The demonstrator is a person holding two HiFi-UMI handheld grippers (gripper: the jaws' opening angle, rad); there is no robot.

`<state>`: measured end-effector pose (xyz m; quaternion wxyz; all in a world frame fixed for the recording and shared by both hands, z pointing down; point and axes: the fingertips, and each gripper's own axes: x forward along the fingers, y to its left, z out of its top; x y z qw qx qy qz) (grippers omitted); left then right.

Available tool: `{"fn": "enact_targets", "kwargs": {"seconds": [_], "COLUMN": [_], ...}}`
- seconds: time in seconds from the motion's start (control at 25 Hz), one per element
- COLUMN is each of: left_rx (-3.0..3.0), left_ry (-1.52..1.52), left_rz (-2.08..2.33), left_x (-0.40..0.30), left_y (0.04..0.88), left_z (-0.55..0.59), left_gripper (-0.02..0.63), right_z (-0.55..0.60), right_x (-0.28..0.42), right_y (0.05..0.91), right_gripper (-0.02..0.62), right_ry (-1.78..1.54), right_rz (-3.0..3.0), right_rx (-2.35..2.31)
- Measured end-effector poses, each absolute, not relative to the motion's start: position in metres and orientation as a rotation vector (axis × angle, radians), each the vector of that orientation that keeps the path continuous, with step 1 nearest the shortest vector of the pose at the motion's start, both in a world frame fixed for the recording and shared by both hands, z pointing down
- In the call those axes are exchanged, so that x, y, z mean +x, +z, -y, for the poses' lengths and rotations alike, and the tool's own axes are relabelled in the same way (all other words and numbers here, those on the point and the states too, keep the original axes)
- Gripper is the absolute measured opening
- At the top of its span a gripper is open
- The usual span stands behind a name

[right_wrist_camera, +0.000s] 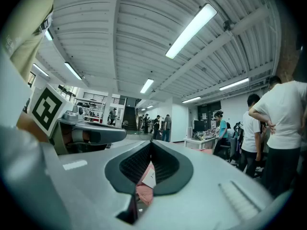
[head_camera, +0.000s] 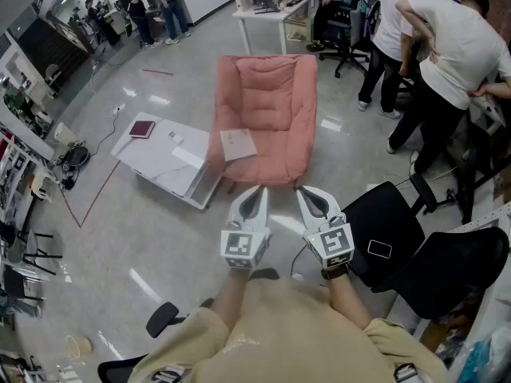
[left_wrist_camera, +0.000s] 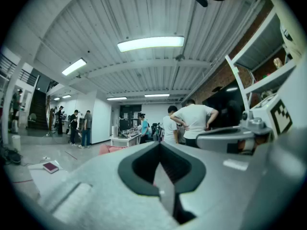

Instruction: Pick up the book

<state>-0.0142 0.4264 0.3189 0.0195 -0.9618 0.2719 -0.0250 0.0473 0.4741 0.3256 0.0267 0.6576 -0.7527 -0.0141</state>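
Closest in, both pairs of tongs are held level side by side in front of the person, the left tongs (head_camera: pixel 257 191) and the right tongs (head_camera: pixel 304 191) each pressed fully shut with nothing gripped; the left gripper view (left_wrist_camera: pixel 160 143) and the right gripper view (right_wrist_camera: pixel 151 143) both show the jaws meeting at the tip. Past their tips comes a stretch of bare floor (head_camera: pixel 152 246), so nothing is within reach yet. Beyond it stands a pink armchair (head_camera: pixel 267 94), and on the front left part of its seat lies a pale book (head_camera: pixel 238 144), flat and slightly askew, its longer side seeming to run away from the person, though the angle makes that hard to settle. This book sits ahead and a little left of both tongs, so the left pair is somewhat nearer; the right pair's own view catches it low through the gap in its jaws (right_wrist_camera: pixel 150 176). Further left, a low white tabletop (head_camera: pixel 164 170) carries a dark red book (head_camera: pixel 141 128), well apart and much farther off-line. The pale book looks the likelier target, and reaching it means going forward first and opening up.
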Motion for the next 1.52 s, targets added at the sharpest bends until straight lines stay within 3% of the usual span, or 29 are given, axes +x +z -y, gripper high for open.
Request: {"fn": "enact_targets", "kwargs": {"seconds": [0.64, 1.04, 1.52], "left_rx": [-3.098, -3.164, -3.215], "left_ry": [-0.052, 0.022, 0.117], "left_rz": [-0.851, -0.803, -0.818], "left_x": [-0.012, 0.014, -0.005], "left_y": [0.348, 0.341, 0.332], "left_z": [-0.387, -0.269, -0.142], "left_gripper": [0.003, 0.002, 0.003], "right_z": [-0.430, -0.326, -0.192], "right_x": [0.061, 0.076, 0.035], "right_y": [0.363, 0.360, 0.365], "right_gripper": [0.006, 0.006, 0.006], "right_ry": [0.113, 0.125, 0.136], "right_rz": [2.263, 2.217, 2.246], "right_rx": [2.055, 2.003, 1.838]}}
